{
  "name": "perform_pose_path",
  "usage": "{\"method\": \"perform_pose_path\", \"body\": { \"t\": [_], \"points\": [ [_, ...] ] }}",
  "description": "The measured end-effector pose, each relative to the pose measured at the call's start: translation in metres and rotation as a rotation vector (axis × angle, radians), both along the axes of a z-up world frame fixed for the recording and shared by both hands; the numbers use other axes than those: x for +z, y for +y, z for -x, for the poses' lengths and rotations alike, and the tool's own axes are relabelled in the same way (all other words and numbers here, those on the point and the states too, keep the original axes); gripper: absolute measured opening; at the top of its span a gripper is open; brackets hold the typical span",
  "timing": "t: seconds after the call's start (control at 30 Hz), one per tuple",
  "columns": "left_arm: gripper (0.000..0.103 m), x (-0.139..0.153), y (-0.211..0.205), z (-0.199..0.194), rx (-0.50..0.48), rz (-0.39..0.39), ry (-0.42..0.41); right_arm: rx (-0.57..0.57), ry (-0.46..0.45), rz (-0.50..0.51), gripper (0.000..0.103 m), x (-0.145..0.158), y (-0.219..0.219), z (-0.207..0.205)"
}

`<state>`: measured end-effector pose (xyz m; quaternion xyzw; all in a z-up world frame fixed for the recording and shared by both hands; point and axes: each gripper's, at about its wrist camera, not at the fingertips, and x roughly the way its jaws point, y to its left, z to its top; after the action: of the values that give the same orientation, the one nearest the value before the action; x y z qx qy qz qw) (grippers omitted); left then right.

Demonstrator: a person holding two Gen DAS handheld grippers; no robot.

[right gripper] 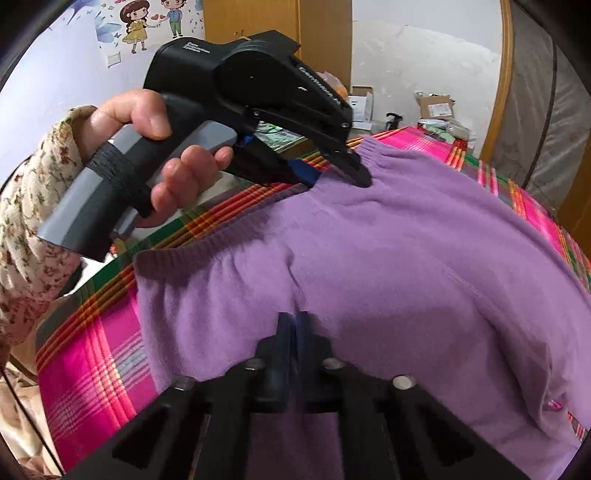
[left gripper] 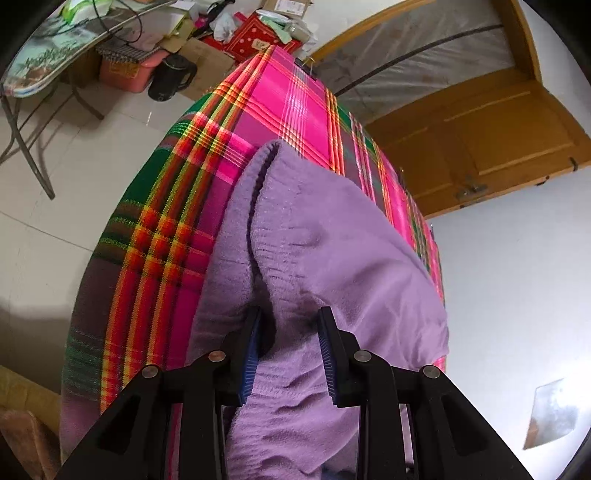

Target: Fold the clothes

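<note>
A purple fleece garment (left gripper: 314, 236) (right gripper: 388, 251) with an elastic waistband lies spread on a pink, red and green plaid cloth (left gripper: 159, 236) (right gripper: 92, 354). My left gripper (left gripper: 290, 332) stands over the waistband corner with its jaws apart. A fold of the fleece rises between the blue pads (left gripper: 251, 350), with a dark gap beside the left one. The right wrist view shows that same left gripper (right gripper: 351, 166) at the garment's far corner. My right gripper (right gripper: 293, 321) is shut, its fingertips pinched together on the fleece near the waistband's middle, where a crease runs away from them.
A person's hand (right gripper: 155, 122) in a floral sleeve (right gripper: 29, 221) holds the left gripper's handle. Beyond the plaid surface are a folding table (left gripper: 37, 66), a black kettle (left gripper: 171, 79), boxes (left gripper: 251, 33) and a wooden door (left gripper: 480, 129). White tiled floor (left gripper: 55, 177) lies to the left.
</note>
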<state>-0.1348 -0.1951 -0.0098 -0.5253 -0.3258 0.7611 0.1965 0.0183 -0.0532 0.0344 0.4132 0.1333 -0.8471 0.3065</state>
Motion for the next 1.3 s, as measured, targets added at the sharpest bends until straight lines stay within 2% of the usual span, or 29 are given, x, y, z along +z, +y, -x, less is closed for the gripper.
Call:
{"method": "perform_pose_path", "body": {
  "t": [0.03, 0.07, 0.1, 0.33, 0.43, 0.53, 0.63, 0.7, 0.87, 0.93, 0.97, 1.0, 1.13, 1.23, 1.3],
  "points": [
    [0.015, 0.0, -0.001, 0.0, 0.004, 0.001, 0.003, 0.006, 0.002, -0.001, 0.003, 0.001, -0.001, 0.0],
    [0.006, 0.001, -0.002, -0.001, 0.01, 0.005, 0.011, 0.013, 0.003, 0.0, 0.002, 0.001, -0.002, 0.0],
    [0.005, 0.002, -0.003, -0.001, 0.017, 0.006, 0.021, 0.018, 0.003, 0.005, 0.002, 0.003, -0.002, 0.0],
    [0.004, 0.019, -0.018, -0.006, 0.071, -0.028, 0.089, 0.023, 0.038, 0.102, 0.002, 0.032, -0.004, 0.0],
    [0.004, 0.03, -0.02, -0.007, 0.073, -0.015, 0.125, 0.039, 0.043, 0.125, 0.002, 0.039, -0.012, 0.006],
    [0.004, 0.028, -0.021, -0.006, 0.079, 0.018, 0.126, 0.056, 0.038, 0.11, 0.002, 0.032, -0.023, 0.01],
    [0.005, 0.009, -0.024, -0.004, 0.098, 0.054, 0.079, 0.06, -0.022, 0.096, 0.002, 0.014, -0.026, 0.015],
    [0.004, -0.003, -0.026, -0.005, 0.109, 0.038, 0.051, 0.069, -0.023, 0.078, 0.002, 0.01, -0.027, 0.014],
    [0.005, -0.003, -0.021, -0.006, 0.098, 0.079, 0.083, 0.066, -0.04, 0.039, 0.003, 0.002, -0.03, 0.01],
    [0.007, -0.002, -0.019, -0.006, 0.089, 0.102, 0.091, 0.068, -0.048, 0.026, 0.008, 0.002, -0.029, 0.005],
    [0.008, -0.001, -0.018, -0.006, 0.087, 0.106, 0.094, 0.079, -0.056, 0.017, 0.016, 0.003, -0.028, 0.001],
    [0.008, -0.001, -0.018, -0.005, 0.087, 0.108, 0.097, 0.096, -0.067, 0.008, 0.023, 0.004, -0.025, -0.005],
    [0.008, -0.003, -0.021, -0.003, 0.103, 0.086, 0.079, 0.154, -0.121, -0.014, 0.024, 0.009, -0.008, -0.028],
    [0.009, 0.001, -0.021, -0.008, 0.11, 0.106, 0.062, 0.094, -0.129, 0.006, 0.024, 0.016, 0.028, -0.04],
    [0.01, 0.008, -0.02, -0.013, 0.124, 0.16, 0.059, 0.028, -0.107, 0.012, 0.025, 0.022, 0.06, -0.047]
  ]
}}
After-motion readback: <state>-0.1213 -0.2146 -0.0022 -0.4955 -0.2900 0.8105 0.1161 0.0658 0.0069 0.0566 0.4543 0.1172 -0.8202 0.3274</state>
